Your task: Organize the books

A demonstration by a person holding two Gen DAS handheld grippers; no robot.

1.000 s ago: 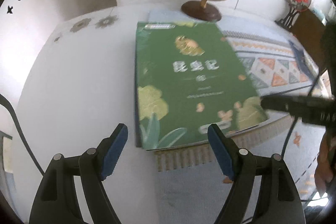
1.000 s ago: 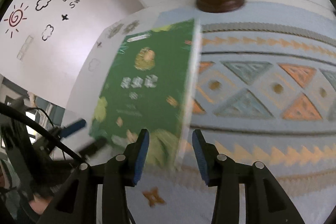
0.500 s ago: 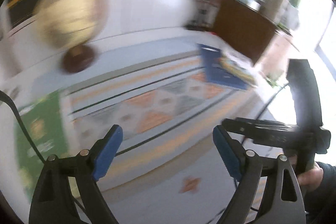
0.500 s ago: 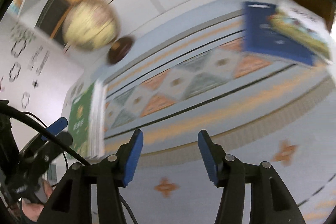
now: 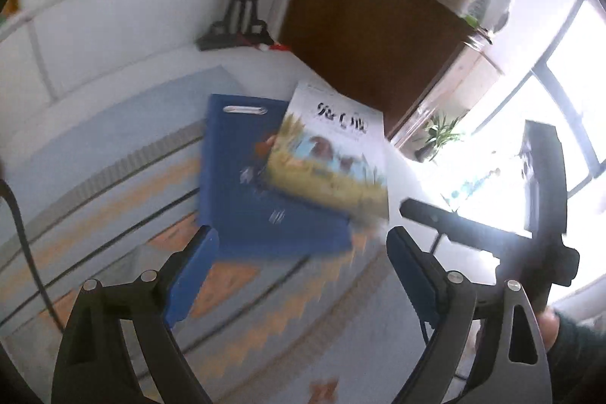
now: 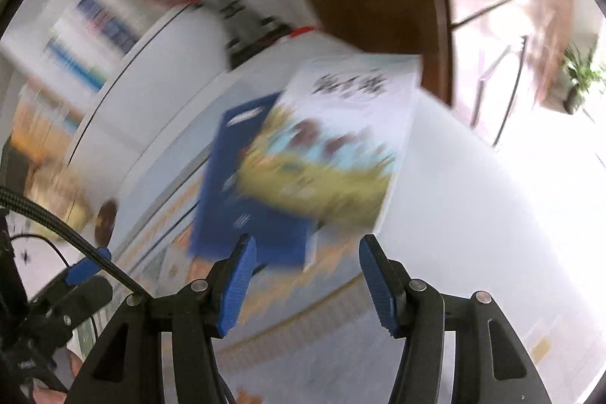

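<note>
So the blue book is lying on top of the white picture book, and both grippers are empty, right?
Not quite: the white picture book lies on top of the blue book, as the left wrist view shows. Both grippers, left and right, are indeed empty.

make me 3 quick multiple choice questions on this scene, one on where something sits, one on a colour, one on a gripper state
1. Where does the illustrated white book lie?
A. partly on top of the blue book
B. under the blue book
C. standing on a shelf

2. What colour are the gripper pads?
A. red
B. blue
C. yellow

3. What is between the left gripper fingers?
A. a globe
B. the white book
C. nothing

Answers:
1 A, its corner overlaps the blue cover.
2 B, both views show blue pads.
3 C, the jaws stand apart, short of the books, over the patterned mat.
</note>
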